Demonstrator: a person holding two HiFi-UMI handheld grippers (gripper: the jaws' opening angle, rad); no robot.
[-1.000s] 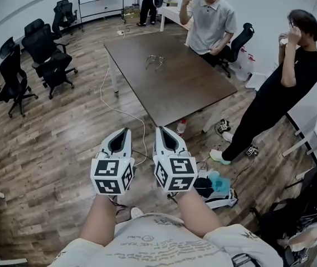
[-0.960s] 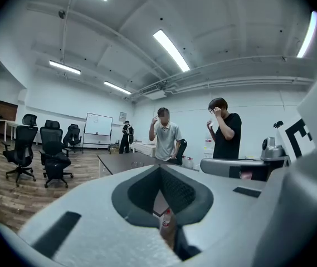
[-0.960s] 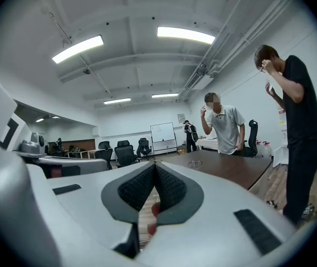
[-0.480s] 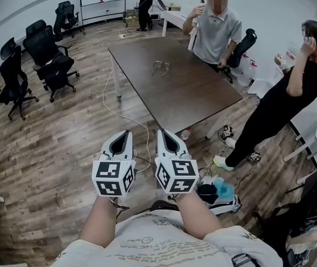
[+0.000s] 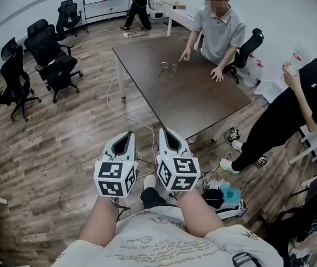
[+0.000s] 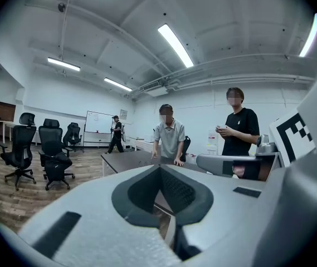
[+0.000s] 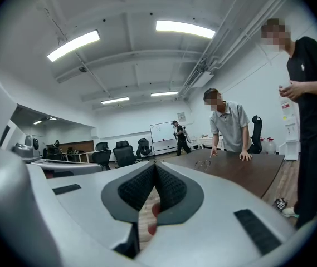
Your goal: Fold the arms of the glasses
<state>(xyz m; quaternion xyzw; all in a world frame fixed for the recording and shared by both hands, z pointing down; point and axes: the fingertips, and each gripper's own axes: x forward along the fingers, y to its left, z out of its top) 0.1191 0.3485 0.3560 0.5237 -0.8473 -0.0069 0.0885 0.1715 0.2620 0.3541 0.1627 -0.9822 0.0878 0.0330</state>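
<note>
Open office, wood floor; dark worktop (image 5: 203, 102) well ahead of me. One pair of glasses (image 5: 168, 68) lies on its far part, near a person's (image 5: 218, 29) hand. Likely light, thin, fragile: steady the frame, push each arm near its hinge. Two grippers, left gripper (image 5: 127, 133) and right gripper (image 5: 164, 131), both clenched, empty.

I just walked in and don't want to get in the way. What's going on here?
A person holds the left gripper and the right gripper side by side over the floor, short of the table. Both have their jaws together and hold nothing. The glasses lie untouched on the table, where a person in a grey shirt leans beside them. Folding has not started.
</note>
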